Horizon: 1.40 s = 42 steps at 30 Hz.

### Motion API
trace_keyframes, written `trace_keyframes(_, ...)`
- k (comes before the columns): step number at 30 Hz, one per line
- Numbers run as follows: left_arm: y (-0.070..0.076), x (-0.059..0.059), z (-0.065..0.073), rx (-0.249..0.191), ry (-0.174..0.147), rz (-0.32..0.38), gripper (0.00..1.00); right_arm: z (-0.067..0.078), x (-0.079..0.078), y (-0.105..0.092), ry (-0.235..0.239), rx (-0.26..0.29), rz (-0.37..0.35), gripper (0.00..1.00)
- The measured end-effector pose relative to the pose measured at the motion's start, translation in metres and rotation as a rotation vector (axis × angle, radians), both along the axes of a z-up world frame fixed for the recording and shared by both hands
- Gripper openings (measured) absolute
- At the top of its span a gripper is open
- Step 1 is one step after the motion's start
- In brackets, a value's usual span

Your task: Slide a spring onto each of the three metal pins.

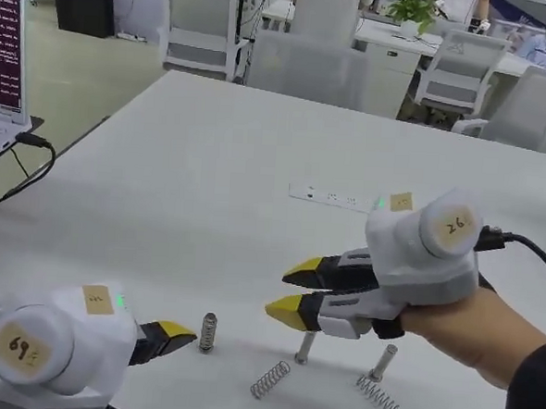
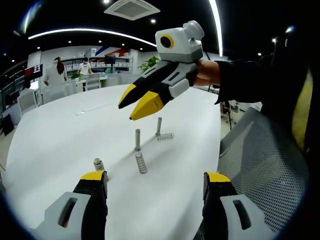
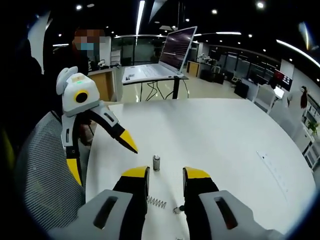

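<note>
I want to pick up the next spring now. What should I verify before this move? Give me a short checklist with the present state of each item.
1. Left gripper open, empty: ok.
2. Right gripper open, empty: ok.
3. Two loose coiled metal springs lying free on the white table: ok.
4. Two bare upright metal pins standing, tops free: ok.
5. Third metal pin wearing its spring: ok.
6. Pins fastened to the table: cannot tell.
</note>
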<state>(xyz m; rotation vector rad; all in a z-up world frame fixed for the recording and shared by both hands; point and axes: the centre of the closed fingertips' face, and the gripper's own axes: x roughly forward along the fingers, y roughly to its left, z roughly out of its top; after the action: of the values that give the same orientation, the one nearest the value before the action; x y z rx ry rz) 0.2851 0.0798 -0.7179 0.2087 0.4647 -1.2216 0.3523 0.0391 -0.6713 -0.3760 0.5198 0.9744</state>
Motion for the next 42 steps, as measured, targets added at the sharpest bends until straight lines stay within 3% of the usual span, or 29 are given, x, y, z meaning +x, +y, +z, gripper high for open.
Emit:
trace_keyframes(17,-0.017,-0.007,-0.007,0.033,0.006,-0.058,0.72,0.012,-0.029,-0.04,-0.04,0.046,-0.114,0.35)
trace_keyframes(42,-0.04,-0.003,-0.021,0.087,0.006,-0.102,0.66,-0.005,-0.075,-0.105,-0.006,0.075,-0.299,0.48)
